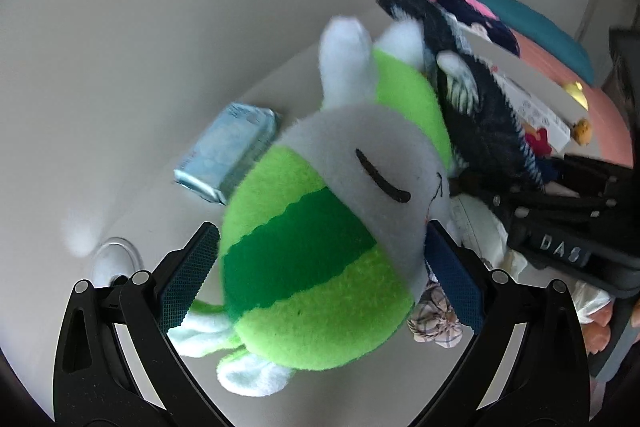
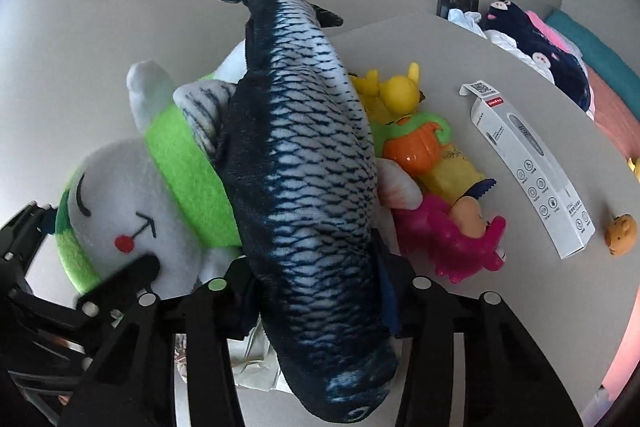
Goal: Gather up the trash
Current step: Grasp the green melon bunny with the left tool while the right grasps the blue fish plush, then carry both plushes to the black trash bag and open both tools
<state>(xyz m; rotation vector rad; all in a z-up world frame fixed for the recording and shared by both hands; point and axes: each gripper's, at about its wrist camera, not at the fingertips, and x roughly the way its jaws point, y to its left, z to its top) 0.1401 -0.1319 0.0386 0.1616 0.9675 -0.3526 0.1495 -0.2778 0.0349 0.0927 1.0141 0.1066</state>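
Here the left claw (image 1: 320, 267) pinches a green plush (image 1: 320, 227) between both pads, held above the desk (image 1: 140, 155). Beside it, touching, the right claw (image 2: 316, 291) clamps a fish plush (image 2: 304, 167) pointing up over the desk's toys (image 2: 432, 155).

We are seeing bare grey tabletop (image 2: 448, 39) lying open beyond the long white carton (image 2: 532, 167); bright plastic toys (image 2: 424, 151) are crowding its left.

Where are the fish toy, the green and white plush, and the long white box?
Fish toy (image 2: 308, 163), right wrist view, scaly back.
Green and white plush (image 1: 320, 239), left wrist view, dark green stripe.
Long white box (image 2: 532, 167), right wrist view, printed face.
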